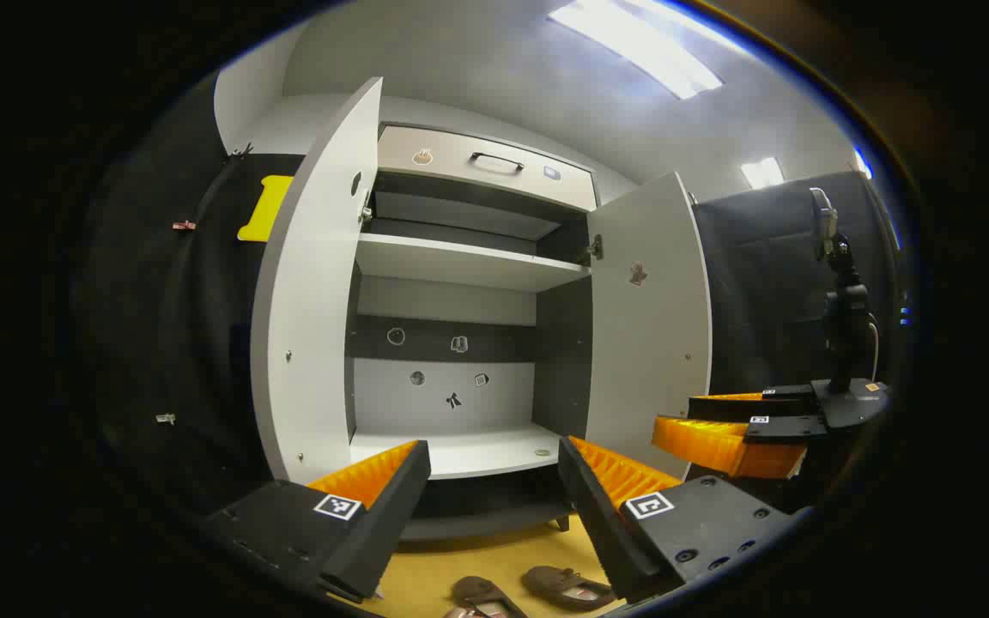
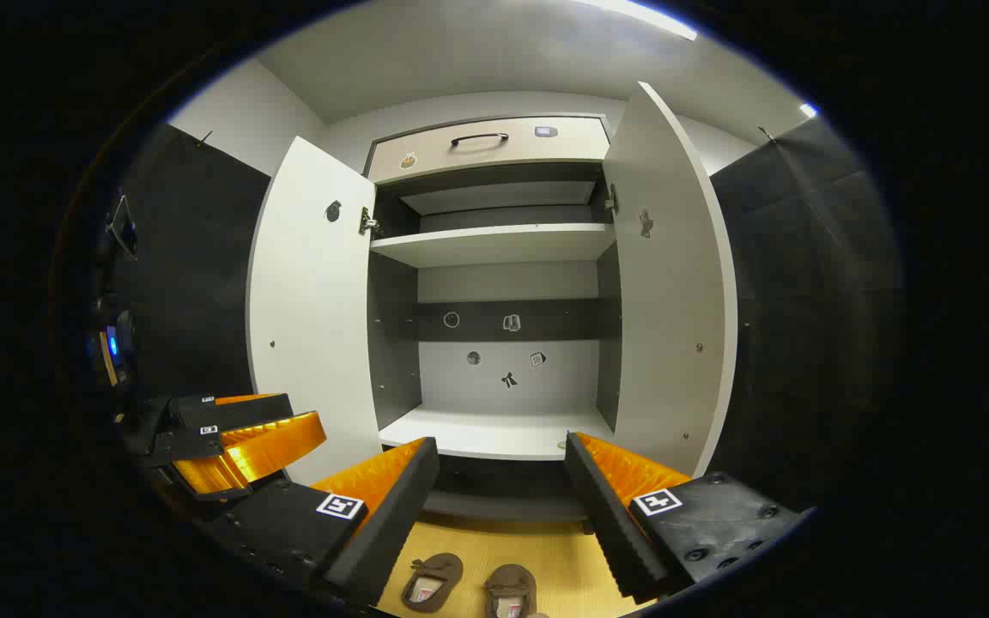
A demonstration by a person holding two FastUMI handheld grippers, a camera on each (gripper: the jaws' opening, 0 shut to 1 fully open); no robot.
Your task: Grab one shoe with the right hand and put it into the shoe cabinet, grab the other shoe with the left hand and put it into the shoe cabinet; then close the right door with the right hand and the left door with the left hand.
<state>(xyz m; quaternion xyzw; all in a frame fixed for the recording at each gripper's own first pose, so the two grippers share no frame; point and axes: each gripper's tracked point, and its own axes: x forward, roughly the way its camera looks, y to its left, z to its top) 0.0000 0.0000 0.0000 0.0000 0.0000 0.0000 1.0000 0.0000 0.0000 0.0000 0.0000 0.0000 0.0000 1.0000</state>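
With both grippers (image 1: 494, 481) (image 2: 501, 481) held spread and empty, the two brown slip-on shoes (image 2: 469, 588) are seen below the fingers before the white, open-doored shoe cabinet (image 2: 494, 433), so a downward reach by the right gripper is judged to be required first.

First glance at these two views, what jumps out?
The shoe cabinet straight ahead, both doors swung wide, shelves bare. On the floor just below it, a pair of brown shoes lies side by side, untouched. The left gripper and right gripper both hover open in front of the bottom shelf.
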